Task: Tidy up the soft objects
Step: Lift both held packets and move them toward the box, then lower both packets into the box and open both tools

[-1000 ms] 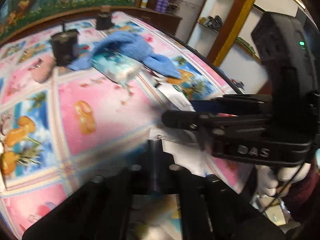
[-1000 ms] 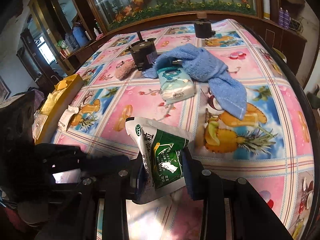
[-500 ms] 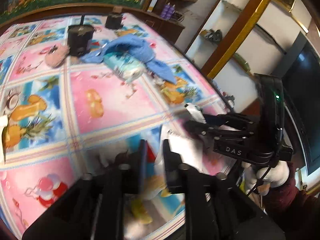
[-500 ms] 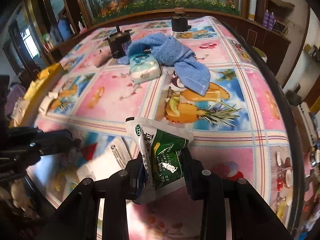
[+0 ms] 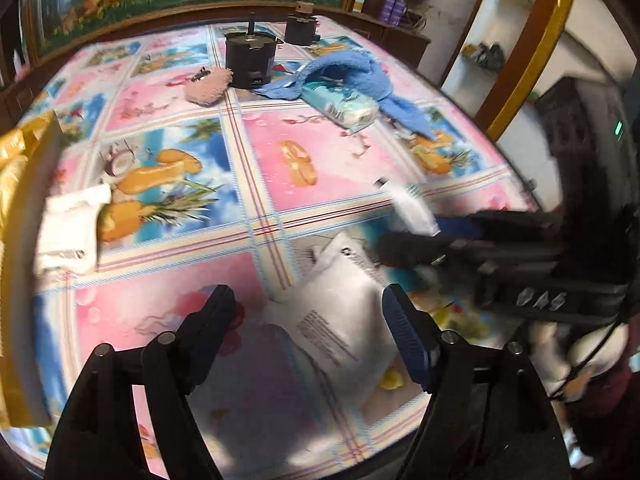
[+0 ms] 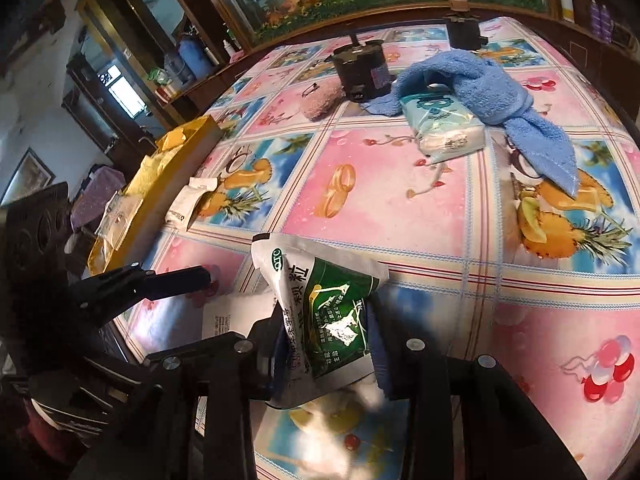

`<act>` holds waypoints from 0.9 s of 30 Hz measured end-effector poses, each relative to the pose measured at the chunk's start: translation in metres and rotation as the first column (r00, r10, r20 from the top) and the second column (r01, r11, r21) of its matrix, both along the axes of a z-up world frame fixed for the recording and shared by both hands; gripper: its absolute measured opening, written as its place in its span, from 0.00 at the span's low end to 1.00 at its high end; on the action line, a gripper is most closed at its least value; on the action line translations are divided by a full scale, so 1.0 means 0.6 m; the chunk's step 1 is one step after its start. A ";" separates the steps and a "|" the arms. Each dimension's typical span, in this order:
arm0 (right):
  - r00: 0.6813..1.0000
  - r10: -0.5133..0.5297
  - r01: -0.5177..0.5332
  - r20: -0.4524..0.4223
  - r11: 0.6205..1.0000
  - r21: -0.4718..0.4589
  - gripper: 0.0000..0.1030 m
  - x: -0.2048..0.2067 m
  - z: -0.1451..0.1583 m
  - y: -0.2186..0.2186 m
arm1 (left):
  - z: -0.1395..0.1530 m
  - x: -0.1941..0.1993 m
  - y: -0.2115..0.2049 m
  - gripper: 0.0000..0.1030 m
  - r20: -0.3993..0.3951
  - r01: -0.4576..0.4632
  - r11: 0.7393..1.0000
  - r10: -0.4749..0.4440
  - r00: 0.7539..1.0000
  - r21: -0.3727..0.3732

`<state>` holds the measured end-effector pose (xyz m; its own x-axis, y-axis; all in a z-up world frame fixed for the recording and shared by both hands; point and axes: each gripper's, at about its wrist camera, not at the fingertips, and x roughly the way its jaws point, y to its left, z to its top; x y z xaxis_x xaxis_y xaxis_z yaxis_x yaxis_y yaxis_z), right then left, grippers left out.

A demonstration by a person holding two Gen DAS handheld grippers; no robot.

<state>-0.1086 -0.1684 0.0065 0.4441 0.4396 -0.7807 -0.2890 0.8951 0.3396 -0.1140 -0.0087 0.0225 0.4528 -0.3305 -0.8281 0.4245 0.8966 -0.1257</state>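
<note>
Green/white sachet (image 6: 320,316): pinched in the right claw (image 6: 324,344), held upright just above the near edge of the tabletop (image 6: 400,184)
Right claw: clamped on that sachet, both fingers tight on its sides
Left claw (image 5: 308,320): wide open, nothing between the fingers, hanging over the near part of the tabletop w/ a white printed packet (image 5: 340,312) lying flat right under the gap
Blue towel (image 6: 492,88): crumpled at the far right, draped partly over a teal tissue pack (image 6: 444,128)
Pink fuzzy thing (image 5: 208,86): far side, just beside a black canister (image 5: 250,60); 2nd black canister (image 5: 302,30) further back
White pouch (image 5: 72,232): left side, lying on the pineapple print
Yellow box (image 6: 160,176): along the left edge, yellow wrapping inside
Gloved hand (image 5: 576,356): on the right claw's handle, blurry in the left cam
</note>
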 end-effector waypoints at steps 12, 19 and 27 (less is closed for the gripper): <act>0.993 -0.114 0.114 0.030 0.993 0.010 0.36 -0.008 0.007 -0.074 | 0.001 -0.029 -0.080 0.26 0.047 0.204 0.979 -0.203 0.978 -0.012; 0.994 -0.099 0.098 0.055 0.995 0.020 0.36 -0.010 0.022 -0.064 | 0.052 -0.030 0.001 0.09 0.055 0.102 0.970 -0.092 0.994 -0.223; 0.992 0.015 -0.018 0.124 1.000 0.018 0.35 0.013 0.068 0.019 | 0.122 -0.040 0.232 0.09 0.084 -0.142 0.885 0.199 0.976 -0.443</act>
